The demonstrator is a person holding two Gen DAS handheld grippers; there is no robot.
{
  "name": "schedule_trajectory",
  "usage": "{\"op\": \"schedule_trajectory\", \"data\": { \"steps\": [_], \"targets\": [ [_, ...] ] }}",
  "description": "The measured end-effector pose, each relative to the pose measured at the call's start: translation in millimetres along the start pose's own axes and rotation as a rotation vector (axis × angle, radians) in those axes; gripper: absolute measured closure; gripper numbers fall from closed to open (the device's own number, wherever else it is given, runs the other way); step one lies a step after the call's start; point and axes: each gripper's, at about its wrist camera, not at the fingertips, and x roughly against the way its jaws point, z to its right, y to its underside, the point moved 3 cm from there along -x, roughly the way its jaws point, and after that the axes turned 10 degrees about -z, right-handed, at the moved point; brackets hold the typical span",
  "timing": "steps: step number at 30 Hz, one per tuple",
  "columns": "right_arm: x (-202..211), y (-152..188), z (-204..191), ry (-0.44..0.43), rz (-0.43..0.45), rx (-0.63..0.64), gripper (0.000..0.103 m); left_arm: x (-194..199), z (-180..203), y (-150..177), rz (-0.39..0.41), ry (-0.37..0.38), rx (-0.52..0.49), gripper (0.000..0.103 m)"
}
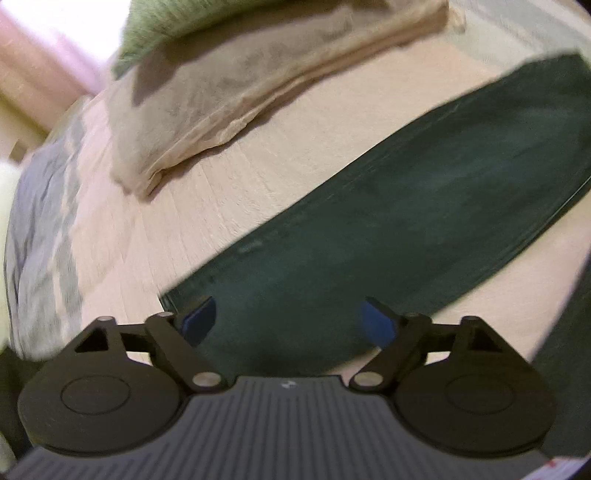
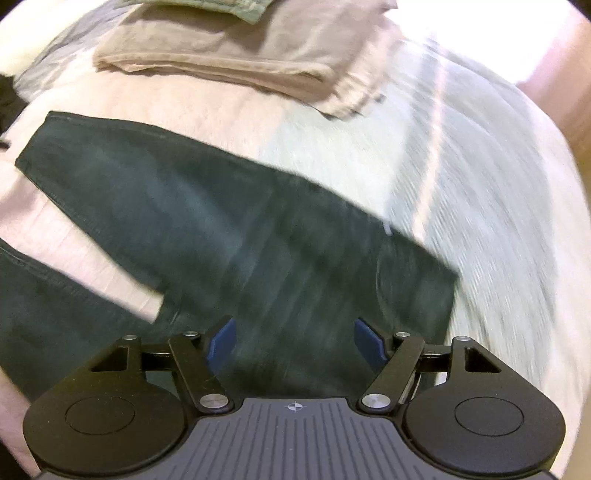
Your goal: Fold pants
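Dark green pants (image 2: 229,229) lie spread flat on a bed, both legs apart and running to the left in the right wrist view. My right gripper (image 2: 295,341) hovers open over the waist and seat area, blue pads wide apart with nothing between them. In the left wrist view one pant leg (image 1: 388,236) stretches diagonally from the lower left to the upper right. My left gripper (image 1: 286,323) stands open just above the leg's hem end, holding nothing. Both views are blurred by motion.
A folded beige cloth (image 1: 229,96) lies on the bed beyond the pants, with a green item (image 1: 166,26) on top; the beige stack (image 2: 236,55) also shows in the right wrist view. The bedcover (image 1: 258,166) is pale pink with light blue-grey stripes (image 2: 461,177).
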Motion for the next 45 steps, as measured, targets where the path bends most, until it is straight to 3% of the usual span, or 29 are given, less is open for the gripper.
{"op": "schedule_trajectory", "data": {
  "steps": [3,5,7,11,16,18,20,22,28,32,37,40,41,42,44,45],
  "targets": [
    [-41.1,-36.6,18.7,-0.039,0.027,0.093,0.040,-47.5,-25.4,-17.5,-0.023,0.035,-0.100,0.033],
    [-69.6,-58.9,26.6,-0.040,0.033,0.123,0.042,-78.0,-34.9,-29.7,-0.047,0.037,-0.176,0.050],
    [-91.3,-74.3,30.5,-0.037,0.040,0.151,0.042,-103.6,-41.3,-39.9,-0.069,0.032,-0.241,0.056],
    [-123.5,-89.8,34.9,-0.027,0.044,0.178,0.042,-145.2,-55.3,-53.0,-0.116,0.019,-0.344,0.055],
    [-148.5,-97.3,43.7,-0.014,0.034,0.186,0.042,-179.3,-65.8,-59.9,-0.193,0.142,-0.401,0.053],
    [-152.6,-98.0,49.5,-0.021,0.051,0.163,0.042,-184.0,-63.7,-61.5,-0.213,0.166,-0.432,0.060],
    [-153.9,-97.5,54.2,-0.020,0.047,0.139,0.042,-181.3,-59.4,-62.2,-0.241,0.206,-0.473,0.089],
    [-153.1,-96.2,60.2,-0.019,0.039,0.124,0.042,-175.6,-54.3,-58.8,-0.259,0.191,-0.515,0.101],
    [-137.3,-90.6,87.5,0.008,0.004,0.136,0.042,-125.8,-51.1,-37.9,-0.181,0.057,-0.500,0.103],
    [-131.9,-91.2,107.3,0.040,-0.025,0.225,0.042,-87.0,-48.1,-21.0,-0.137,0.009,-0.447,0.103],
    [-160.2,-94.6,129.9,0.022,-0.105,0.297,0.042,-64.4,-43.6,6.0,-0.144,-0.030,-0.434,0.103],
    [-178.6,-91.6,132.2,-0.021,-0.155,0.338,0.044,-56.1,-30.1,4.3,-0.160,-0.054,-0.433,0.103],
    [-179.7,-91.6,131.8,-0.036,-0.161,0.335,0.061,-54.0,-28.2,5.5,-0.163,-0.062,-0.434,0.103],
    [-178.5,-92.0,131.7,-0.083,-0.179,0.313,0.087,-54.2,-26.5,5.4,-0.165,-0.071,-0.434,0.103],
    [-168.5,-88.8,128.7,-0.047,-0.193,0.292,0.103,-44.0,-22.2,6.9,-0.168,-0.085,-0.423,0.103],
    [-158.6,-85.0,126.1,-0.047,-0.181,0.296,0.103,-40.7,-21.8,6.5,-0.165,-0.095,-0.425,0.103]
  ]
}}
